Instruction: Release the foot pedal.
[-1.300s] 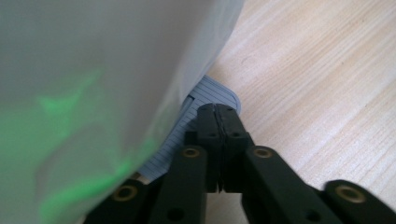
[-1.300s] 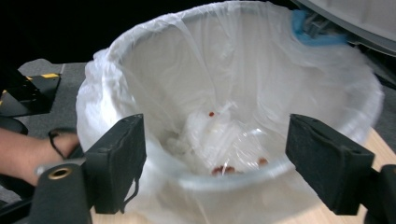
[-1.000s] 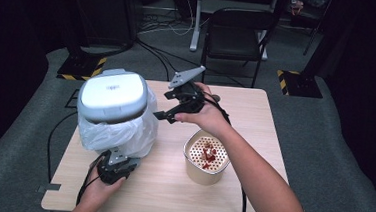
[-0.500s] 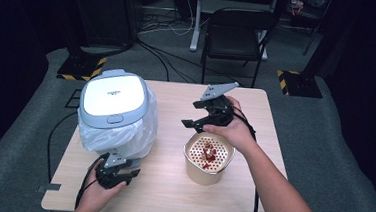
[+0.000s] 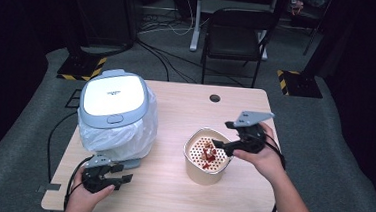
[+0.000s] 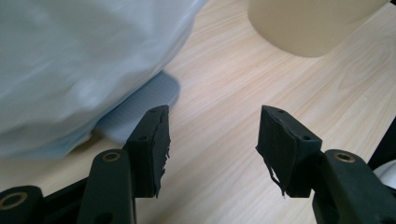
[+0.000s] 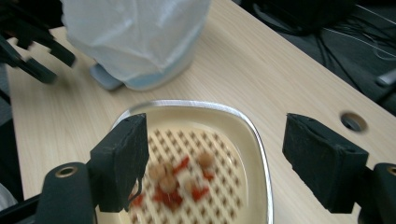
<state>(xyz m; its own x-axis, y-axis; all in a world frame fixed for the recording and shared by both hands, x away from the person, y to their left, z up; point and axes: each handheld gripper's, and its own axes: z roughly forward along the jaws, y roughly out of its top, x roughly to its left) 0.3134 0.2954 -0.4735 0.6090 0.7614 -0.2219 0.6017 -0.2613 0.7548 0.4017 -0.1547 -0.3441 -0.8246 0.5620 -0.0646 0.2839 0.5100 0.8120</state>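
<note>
A pedal bin (image 5: 111,98) with a white lid and a clear liner bag (image 5: 129,134) stands at the table's left. Its grey pedal (image 6: 144,105) lies just ahead of my left gripper (image 5: 116,175) (image 6: 212,140). That gripper is open near the front edge; its jaws have just been opening and nothing is between them. A cream container (image 5: 204,172) (image 7: 261,154) with a perforated insert holds red and tan food scraps (image 5: 208,152) (image 7: 175,184). My right gripper (image 5: 221,146) (image 7: 215,158) hovers open over the container's right rim, its pads touching nothing.
The wooden table (image 5: 186,106) has a round cable hole (image 5: 214,98) at the back. A black chair (image 5: 236,34) stands behind it, with cables on the floor. The left gripper (image 7: 37,51) shows blurred beyond the bin (image 7: 135,42) in the right gripper view.
My right gripper has swung from beside the bin's lid to the right and down to the container. My left gripper has drawn back from the pedal and its jaws have widened.
</note>
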